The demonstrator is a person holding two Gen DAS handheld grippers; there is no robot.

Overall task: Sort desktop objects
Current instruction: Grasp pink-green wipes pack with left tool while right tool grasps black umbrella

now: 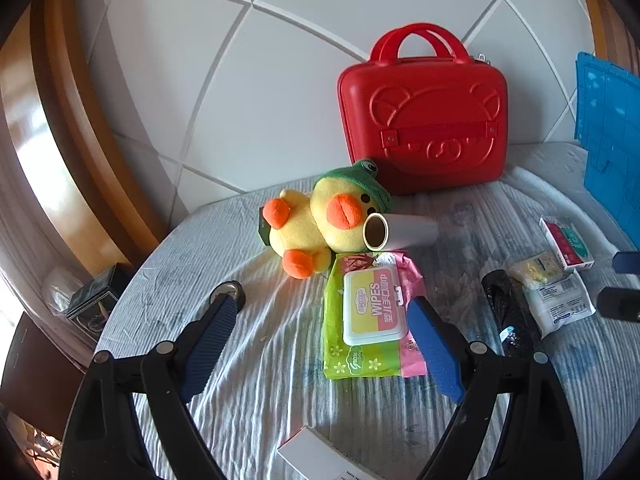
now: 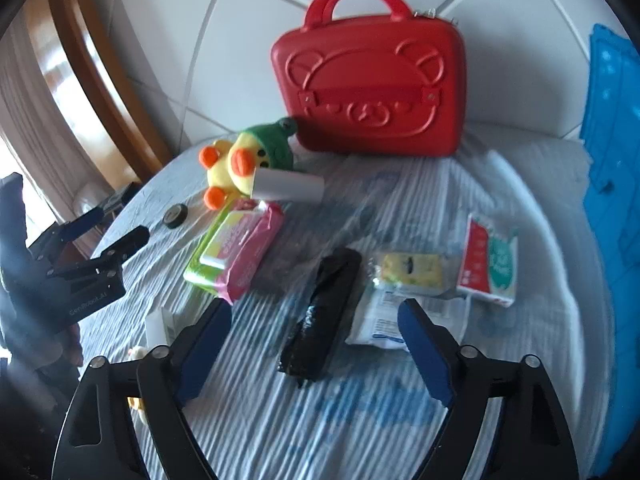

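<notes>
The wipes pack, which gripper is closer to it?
Left. The left gripper has one finger beside the wipes pack; the right gripper sits further right, around the black roll.

Surface: we see a round table under a striped white cloth (image 1: 248, 360) | far edge: red case (image 1: 424, 120) upright, plush duck (image 1: 312, 224) and white tube (image 1: 400, 230) before it | middle: wipes pack (image 1: 372, 312), black roll (image 2: 320, 312) | left edge: tape ring (image 1: 228, 292) | right edge: sachets (image 2: 408, 272), tissue box (image 2: 490, 260), blue crate (image 1: 612, 128) | near edge: white box (image 1: 316, 456).
</notes>
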